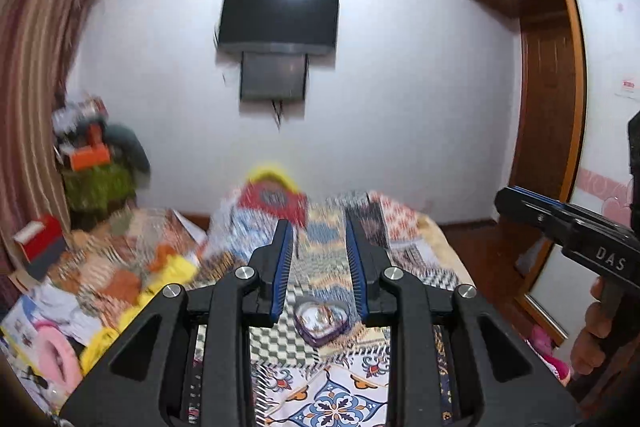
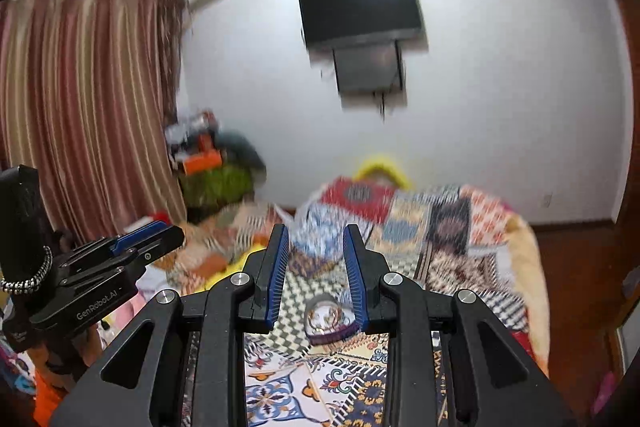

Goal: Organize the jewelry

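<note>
Both hand-held grippers are raised above the bed with jaws spread wide and nothing held: left hand-held gripper [image 1: 318,227] and right hand-held gripper [image 2: 316,231] each point toward the far wall, so no sorting looks underway yet, or it is between picks; I cannot tell which. The heart-shaped dish [image 1: 321,321] sits near, on the patchwork bedspread [image 1: 352,391] just below and between the fingertips, purple-rimmed with a pale inside. A few gold-toned pieces of jewelry [image 2: 326,319] lie in it, too blurred to tell rings from chains.
</note>
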`<action>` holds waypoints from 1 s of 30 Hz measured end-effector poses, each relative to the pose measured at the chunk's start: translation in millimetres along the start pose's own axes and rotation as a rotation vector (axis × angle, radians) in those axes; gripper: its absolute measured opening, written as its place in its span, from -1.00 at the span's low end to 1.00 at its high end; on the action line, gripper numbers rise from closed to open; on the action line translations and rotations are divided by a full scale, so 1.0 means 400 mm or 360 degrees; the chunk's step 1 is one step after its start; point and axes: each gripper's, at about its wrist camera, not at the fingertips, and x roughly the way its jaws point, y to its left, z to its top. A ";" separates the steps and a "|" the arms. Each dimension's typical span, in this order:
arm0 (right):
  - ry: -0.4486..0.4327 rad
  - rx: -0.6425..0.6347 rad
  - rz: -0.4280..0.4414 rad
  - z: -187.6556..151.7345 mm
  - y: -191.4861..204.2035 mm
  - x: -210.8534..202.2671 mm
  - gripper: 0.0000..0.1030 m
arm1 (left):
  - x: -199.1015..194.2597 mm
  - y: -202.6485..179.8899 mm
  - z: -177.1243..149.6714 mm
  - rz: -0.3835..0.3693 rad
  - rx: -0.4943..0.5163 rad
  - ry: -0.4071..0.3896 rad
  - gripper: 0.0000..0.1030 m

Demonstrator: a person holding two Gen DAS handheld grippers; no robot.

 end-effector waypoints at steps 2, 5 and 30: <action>-0.0071 -0.0048 -0.0023 -0.002 0.030 -0.052 -0.51 | -0.054 -0.013 0.003 0.0022 0.0007 -0.0082 -0.18; -0.0138 -0.0111 -0.0062 -0.011 0.072 -0.109 -0.43 | -0.125 -0.021 -0.001 0.0067 -0.0008 -0.0172 0.26; -0.0237 -0.0110 -0.0246 -0.065 0.112 -0.202 0.92 | -0.234 -0.068 -0.064 0.0152 0.0066 -0.0190 0.86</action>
